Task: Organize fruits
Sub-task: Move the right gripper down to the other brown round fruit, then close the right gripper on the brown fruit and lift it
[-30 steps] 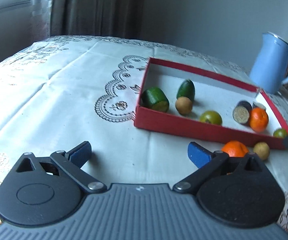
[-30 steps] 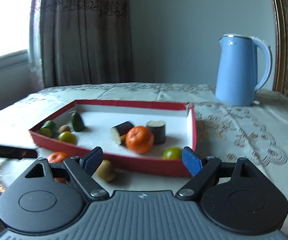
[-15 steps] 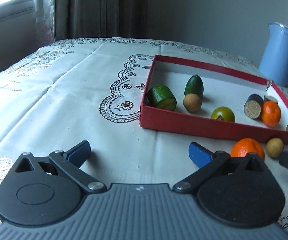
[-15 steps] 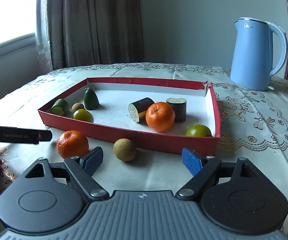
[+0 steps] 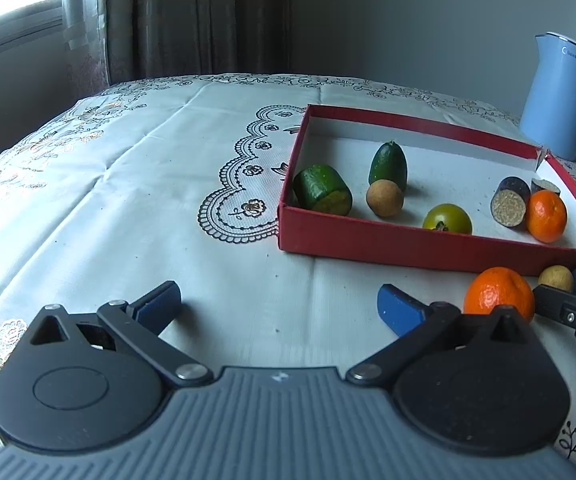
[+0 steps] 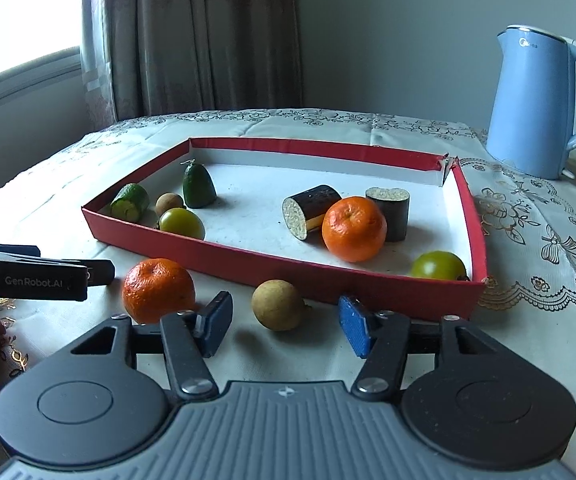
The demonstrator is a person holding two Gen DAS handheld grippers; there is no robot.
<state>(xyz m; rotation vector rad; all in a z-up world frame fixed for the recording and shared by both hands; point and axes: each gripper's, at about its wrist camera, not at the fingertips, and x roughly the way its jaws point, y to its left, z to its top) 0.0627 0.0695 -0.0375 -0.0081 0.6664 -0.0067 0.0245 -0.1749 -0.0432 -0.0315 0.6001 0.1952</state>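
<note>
A red box point(image 6: 272, 276) point(image 5: 408, 242) on the tablecloth holds several fruits and cut pieces, among them an orange point(image 6: 354, 229) and a green fruit point(image 6: 438, 266). Outside its front wall lie a loose orange point(image 6: 158, 290) point(image 5: 498, 291) and a small tan fruit point(image 6: 278, 305) point(image 5: 555, 278). My right gripper point(image 6: 286, 326) is open, low over the cloth, with the tan fruit between its fingers and just ahead. My left gripper point(image 5: 278, 306) is open and empty, left of the loose orange.
A blue kettle point(image 6: 540, 104) point(image 5: 560, 98) stands behind the box at the right. The left gripper's fingers point(image 6: 40, 276) reach in from the left in the right wrist view. Curtains and a window are beyond the table's far edge.
Both grippers have drawn back and lowered. My right gripper has shifted so the tan fruit now sits between its fingers; the loose orange is in full view.
</note>
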